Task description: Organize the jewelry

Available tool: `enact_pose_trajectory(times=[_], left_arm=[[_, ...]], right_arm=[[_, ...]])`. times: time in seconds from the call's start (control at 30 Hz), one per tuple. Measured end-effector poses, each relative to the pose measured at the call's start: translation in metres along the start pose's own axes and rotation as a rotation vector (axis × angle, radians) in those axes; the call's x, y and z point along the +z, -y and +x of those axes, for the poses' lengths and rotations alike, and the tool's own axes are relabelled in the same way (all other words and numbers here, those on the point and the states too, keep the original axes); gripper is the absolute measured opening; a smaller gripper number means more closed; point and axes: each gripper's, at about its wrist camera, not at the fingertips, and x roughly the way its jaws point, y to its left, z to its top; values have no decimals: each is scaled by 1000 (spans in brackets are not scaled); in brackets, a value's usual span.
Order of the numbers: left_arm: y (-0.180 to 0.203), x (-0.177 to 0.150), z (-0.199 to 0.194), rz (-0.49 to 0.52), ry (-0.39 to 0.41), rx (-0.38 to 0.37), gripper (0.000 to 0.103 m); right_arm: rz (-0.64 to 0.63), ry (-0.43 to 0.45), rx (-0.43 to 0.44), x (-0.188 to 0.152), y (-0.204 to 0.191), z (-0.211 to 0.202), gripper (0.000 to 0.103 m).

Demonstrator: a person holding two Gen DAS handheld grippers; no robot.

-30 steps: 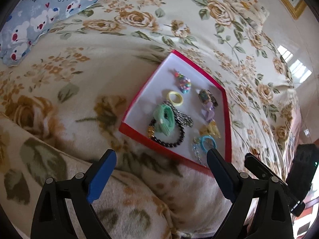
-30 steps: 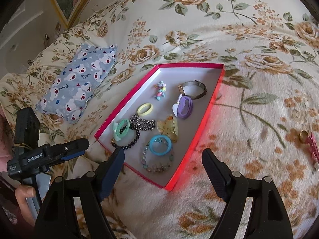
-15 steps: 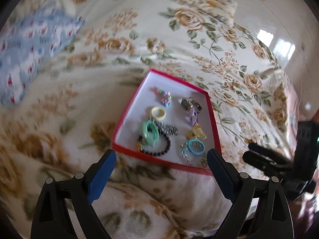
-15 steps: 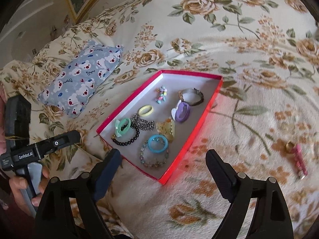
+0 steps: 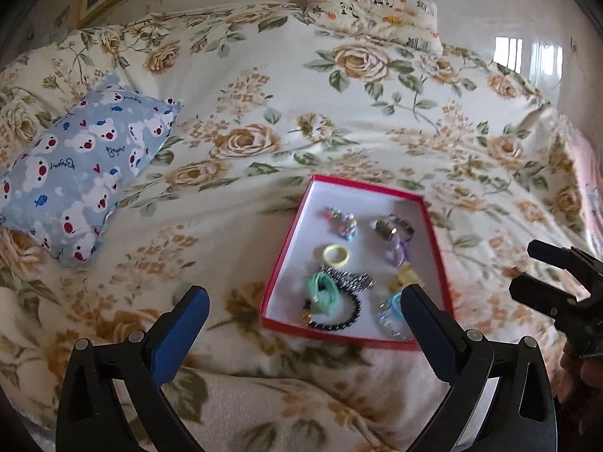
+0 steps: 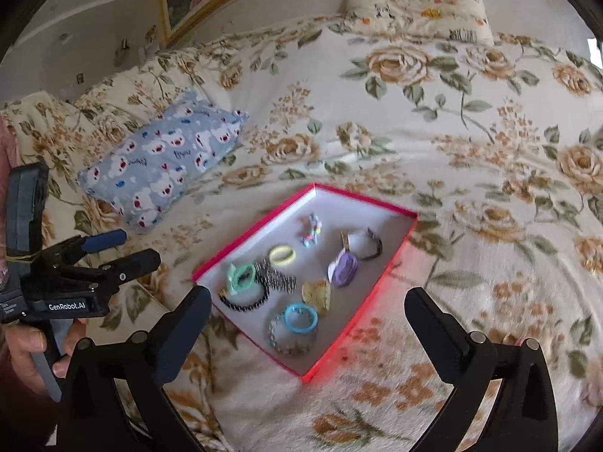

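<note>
Both claws, the left claw [image 5: 301, 316] and the right claw [image 6: 307, 314], are opening and empty above the shallow red cardboard box [image 6: 380, 282] of jewelry on the floral bed [image 6: 452, 150], so sorting seems nearly finished.

Ahead of my left gripper [image 5: 301, 314] and right gripper [image 6: 307, 314], open blanket [image 5: 339, 132] lay free on every side of the red box [image 6: 260, 226]. Its low walls and crowded jewelry [image 6: 294, 318] barred passage; a blue pillow [image 5: 83, 173] blocked far left.
</note>
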Motion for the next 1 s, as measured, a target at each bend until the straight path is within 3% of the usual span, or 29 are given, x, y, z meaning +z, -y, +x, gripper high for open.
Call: enact_pose_trajectory(times=[0.37, 0.73, 1.0], left_arm=[[11, -14, 22, -10, -27, 35, 102], [18, -19, 13, 21, 12, 77, 102], [20, -21, 14, 38, 6, 101, 102]], right_arm=[[8, -16, -75, -42, 1, 23, 103], [-7, 55, -99, -34, -2, 3, 103], [20, 33, -108, -38, 5, 9, 103]])
